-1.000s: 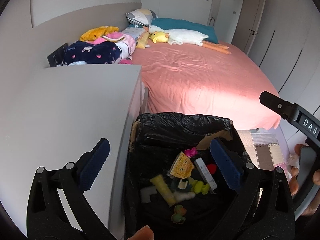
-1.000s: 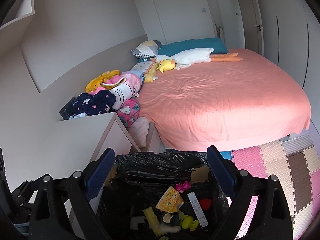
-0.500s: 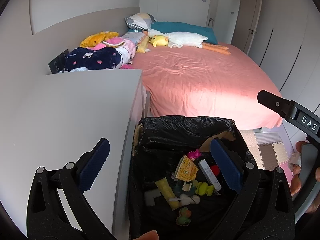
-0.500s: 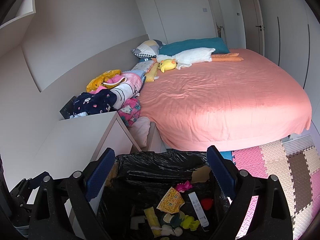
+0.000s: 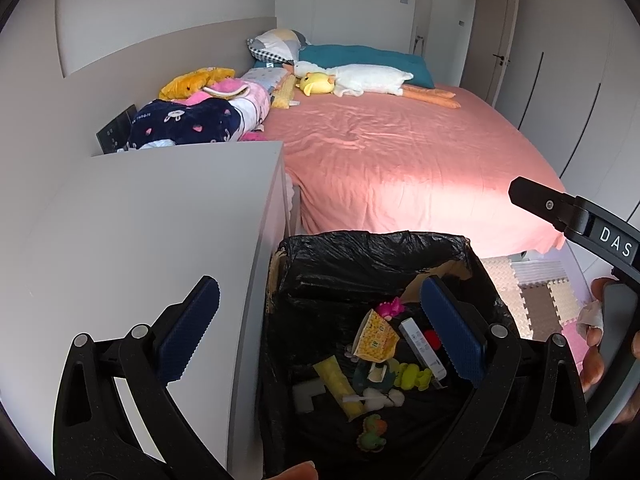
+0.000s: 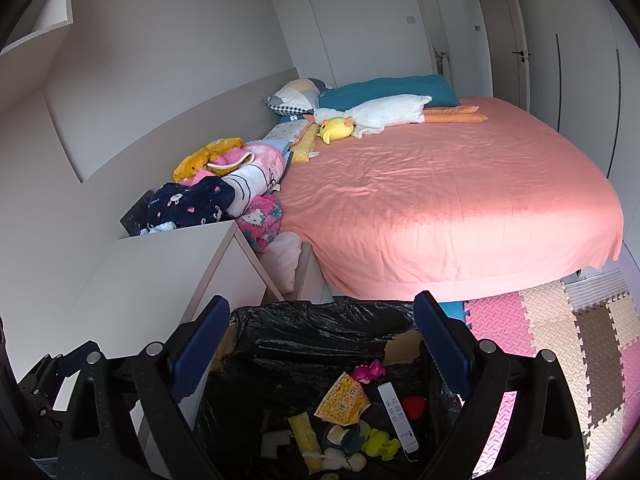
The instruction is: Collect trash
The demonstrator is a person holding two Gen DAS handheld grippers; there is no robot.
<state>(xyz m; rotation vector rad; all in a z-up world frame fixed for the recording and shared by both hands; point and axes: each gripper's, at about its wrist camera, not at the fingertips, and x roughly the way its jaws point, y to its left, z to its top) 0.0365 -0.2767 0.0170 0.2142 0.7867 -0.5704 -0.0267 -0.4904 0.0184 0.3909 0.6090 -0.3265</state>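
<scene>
We hold both grippers over the trash bin [image 5: 372, 264], a box lined with a black bag that fills the lower centre of both views. The left gripper [image 5: 320, 328] has its jaws spread wide with nothing between the blue pads; the right gripper [image 6: 322, 354] likewise stands wide open and empty. Down in the bin we see the collected trash: a yellow snack packet [image 5: 376, 338], a white remote-like stick [image 5: 422, 342], a pink toy [image 5: 390, 307], a green toy [image 5: 412, 376] and a yellow wrapper [image 5: 338, 382].

Against the frames from a second ago, little differs. In the left wrist view the bin sits slightly lower and the white desk [image 5: 132, 240] at the left shows a bit more of its top, while the tip of the right gripper's body at the right edge sits where it was. In the right wrist view the scene matches the earlier one almost exactly, and both pairs of jaws are as wide as before. The pink bed [image 6: 440, 200] fills the upper right, and foam floor mats [image 6: 560, 340] lie at the lower right.
</scene>
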